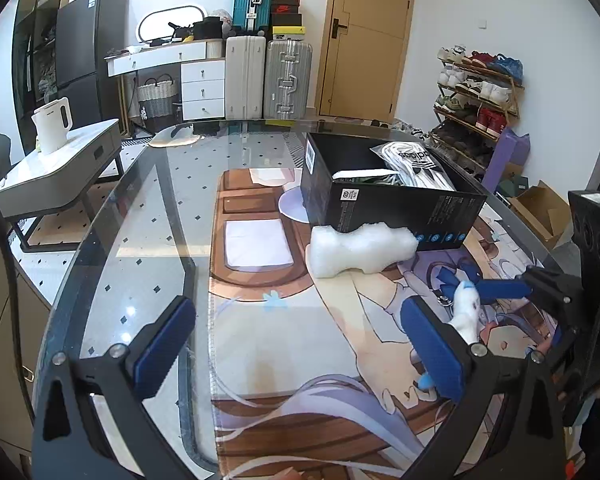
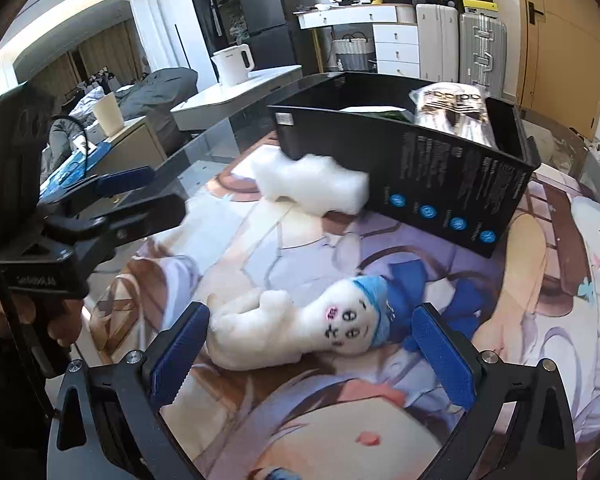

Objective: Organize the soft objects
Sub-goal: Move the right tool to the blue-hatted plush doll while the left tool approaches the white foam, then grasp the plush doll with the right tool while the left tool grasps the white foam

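Note:
A white plush doll with a blue hat [image 2: 296,332] lies on its side on the printed mat [image 2: 284,428], between the blue pads of my right gripper [image 2: 312,354]. That gripper is open and its pads stand clear of the doll's ends. The left wrist view shows the same doll [image 1: 466,312] beside one right finger [image 1: 504,289]. A white foam wad [image 1: 360,250] [image 2: 312,188] rests against the open black box [image 1: 392,204] [image 2: 440,184]. The box holds a bagged adidas garment [image 1: 412,162] [image 2: 452,112]. My left gripper [image 1: 300,344] is open over the mat and holds nothing.
The mat covers a round glass table [image 1: 140,216] whose edge curves near on the left. A low white side table with a kettle [image 1: 54,126] stands left. Suitcases [image 1: 288,80], drawers and a shoe rack [image 1: 480,96] line the far wall. A person's hand [image 2: 60,328] holds the left gripper.

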Motion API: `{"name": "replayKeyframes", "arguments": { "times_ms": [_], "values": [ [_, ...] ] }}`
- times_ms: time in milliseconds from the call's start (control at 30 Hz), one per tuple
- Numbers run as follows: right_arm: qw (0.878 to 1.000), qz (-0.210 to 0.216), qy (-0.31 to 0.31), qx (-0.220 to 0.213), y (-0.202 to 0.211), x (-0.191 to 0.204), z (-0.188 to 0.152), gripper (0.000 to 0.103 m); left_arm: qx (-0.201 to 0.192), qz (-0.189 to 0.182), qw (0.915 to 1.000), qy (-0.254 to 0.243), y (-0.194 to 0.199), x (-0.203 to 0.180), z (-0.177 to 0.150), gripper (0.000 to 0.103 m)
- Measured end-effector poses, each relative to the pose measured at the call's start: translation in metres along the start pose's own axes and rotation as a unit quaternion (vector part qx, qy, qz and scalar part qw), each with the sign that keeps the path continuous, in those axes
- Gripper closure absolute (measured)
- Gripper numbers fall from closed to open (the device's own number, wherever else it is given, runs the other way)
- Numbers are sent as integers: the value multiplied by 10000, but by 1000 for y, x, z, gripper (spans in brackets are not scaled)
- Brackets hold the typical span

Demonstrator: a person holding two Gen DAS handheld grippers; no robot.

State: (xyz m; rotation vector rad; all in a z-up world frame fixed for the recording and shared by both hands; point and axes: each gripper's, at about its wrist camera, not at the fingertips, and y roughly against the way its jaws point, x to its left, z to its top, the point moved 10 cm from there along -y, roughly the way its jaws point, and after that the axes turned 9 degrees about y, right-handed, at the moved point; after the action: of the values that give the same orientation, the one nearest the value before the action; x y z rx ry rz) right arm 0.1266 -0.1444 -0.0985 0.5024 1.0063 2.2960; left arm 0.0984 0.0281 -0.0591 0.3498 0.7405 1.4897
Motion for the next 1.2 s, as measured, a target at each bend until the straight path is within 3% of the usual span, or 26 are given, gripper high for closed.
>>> {"name": "replayKeyframes", "arguments": {
  "times_ms": [333,533,867,1200],
  "values": [
    [9985,-344,-421,-41,0,-43,0,1,97,-44,9999,21,-10,-4,-2,0],
    [9975,-185,-640,-240,14,-54,1,1,157,-76,9998,-52,-15,-12,-3,0],
    [9989,-33,-458,-64,12,-47,-12,1,250,-120,9995,-118,-24,-23,-1,0],
    [9994,-306,8,153,3,-42,-15,1,357,-45,9992,-174,-33,-25,-2,0]
  ]
}}
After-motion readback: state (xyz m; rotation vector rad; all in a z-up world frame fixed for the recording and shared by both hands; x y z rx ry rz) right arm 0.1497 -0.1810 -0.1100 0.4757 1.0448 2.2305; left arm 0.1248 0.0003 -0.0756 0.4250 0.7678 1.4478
